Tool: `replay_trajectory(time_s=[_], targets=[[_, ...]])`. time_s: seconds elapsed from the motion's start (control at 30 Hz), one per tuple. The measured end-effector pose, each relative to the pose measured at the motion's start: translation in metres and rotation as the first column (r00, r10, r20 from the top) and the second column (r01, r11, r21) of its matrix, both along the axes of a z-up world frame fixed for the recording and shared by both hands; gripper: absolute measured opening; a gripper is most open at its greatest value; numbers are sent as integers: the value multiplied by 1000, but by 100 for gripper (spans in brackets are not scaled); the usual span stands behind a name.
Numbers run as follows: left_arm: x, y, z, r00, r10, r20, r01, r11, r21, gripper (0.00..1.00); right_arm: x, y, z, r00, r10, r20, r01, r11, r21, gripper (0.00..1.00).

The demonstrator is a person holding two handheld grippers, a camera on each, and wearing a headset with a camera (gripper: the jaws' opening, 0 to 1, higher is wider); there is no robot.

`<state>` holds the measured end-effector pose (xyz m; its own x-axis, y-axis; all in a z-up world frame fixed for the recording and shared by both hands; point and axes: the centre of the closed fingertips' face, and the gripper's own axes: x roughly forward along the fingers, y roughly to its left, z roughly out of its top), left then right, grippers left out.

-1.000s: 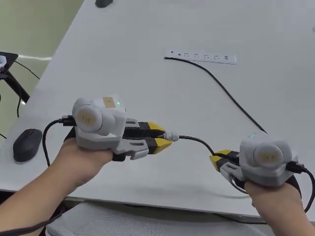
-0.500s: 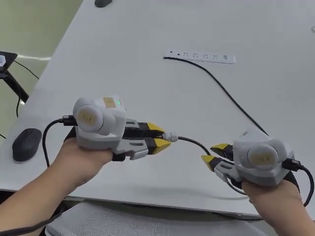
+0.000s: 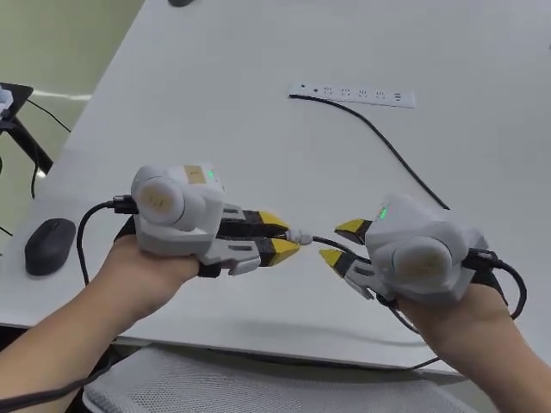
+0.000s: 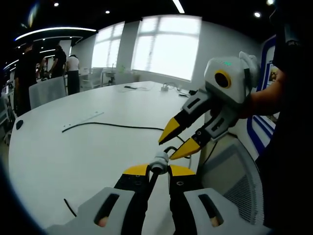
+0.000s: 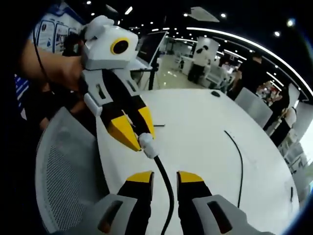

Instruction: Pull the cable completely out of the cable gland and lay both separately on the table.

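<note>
The white worktop (image 3: 258, 138) is lying beneath both tools, which are hovering above its near edge. The left tongs (image 3: 291, 237) are clamping their load at the tips. The right tongs (image 3: 331, 242) are standing apart, straddling the black cable (image 5: 165, 183) without pinching it. The cable is entering the white cable gland (image 3: 300, 235), which is sitting in the left tongs, off the worktop.

Caution: closing too near the gland is likely to nip its nose instead of the cable. A weak bite is likely to let the cable slip, leaving it seated.

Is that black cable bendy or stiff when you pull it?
Probably bendy: the cable curves past the cable gland. It looks thin, so likely light. Its smooth skin might slip through the open right tool.
</note>
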<state>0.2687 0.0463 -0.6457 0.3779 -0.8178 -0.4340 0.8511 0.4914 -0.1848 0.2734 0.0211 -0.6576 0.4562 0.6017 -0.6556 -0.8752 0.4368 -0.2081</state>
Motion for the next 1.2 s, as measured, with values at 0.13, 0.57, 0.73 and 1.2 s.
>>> replay_trajectory(time_s=[0.13, 0.57, 0.73, 1.2], targets=[[0, 0, 0, 1000, -2, 1, 2, 1000, 1, 15, 0, 6, 1, 999, 28, 23, -28, 999, -15, 10], [-2, 0, -2, 1000, -16, 0, 16, 1000, -3, 15, -2, 13, -3, 996, 76, 39, -75, 996, -44, 2], [-3, 1, -3, 1000, -22, 0, 22, 1000, 0, 15, -3, 13, -4, 997, 66, 27, -65, 997, -27, 1], [-3, -4, -2, 1000, -29, 7, 29, 1000, -10, 14, -2, 7, -7, 1000, -7, -30, 8, 999, 35, 0]])
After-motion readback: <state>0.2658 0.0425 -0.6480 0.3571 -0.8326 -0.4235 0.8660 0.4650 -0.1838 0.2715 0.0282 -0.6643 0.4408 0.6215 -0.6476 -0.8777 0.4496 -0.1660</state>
